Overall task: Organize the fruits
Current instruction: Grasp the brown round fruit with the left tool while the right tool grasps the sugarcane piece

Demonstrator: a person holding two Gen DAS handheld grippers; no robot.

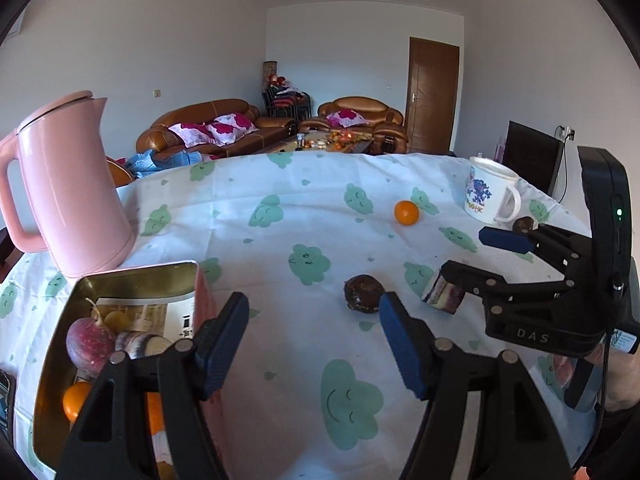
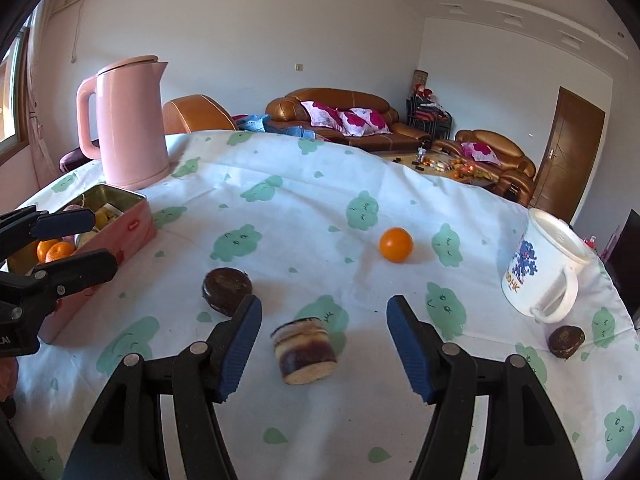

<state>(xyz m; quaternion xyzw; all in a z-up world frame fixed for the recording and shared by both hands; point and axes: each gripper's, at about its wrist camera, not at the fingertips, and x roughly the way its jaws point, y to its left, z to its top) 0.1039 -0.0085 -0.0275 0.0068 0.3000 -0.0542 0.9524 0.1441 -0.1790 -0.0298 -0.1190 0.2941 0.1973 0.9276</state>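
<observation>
An orange (image 2: 396,245) lies on the cloud-print tablecloth, with a dark brown round fruit (image 2: 227,290) to its near left. A short cut piece of purple cane (image 2: 306,350) stands on the cloth under my right gripper (image 2: 323,308), which is open with its pads clear of the piece. A pink tin (image 1: 136,276) at the left holds a reddish fruit (image 1: 86,344), a cane piece (image 1: 140,344) and oranges (image 1: 76,400). My left gripper (image 1: 312,344) is open and empty beside the tin's right wall. A second dark fruit (image 2: 566,342) lies by the mug.
A pink kettle (image 2: 128,124) stands at the back left behind the tin. A white printed mug (image 2: 540,268) sits near the table's right edge. The right gripper (image 1: 464,252) shows at the right in the left wrist view. Sofas and a door lie beyond the table.
</observation>
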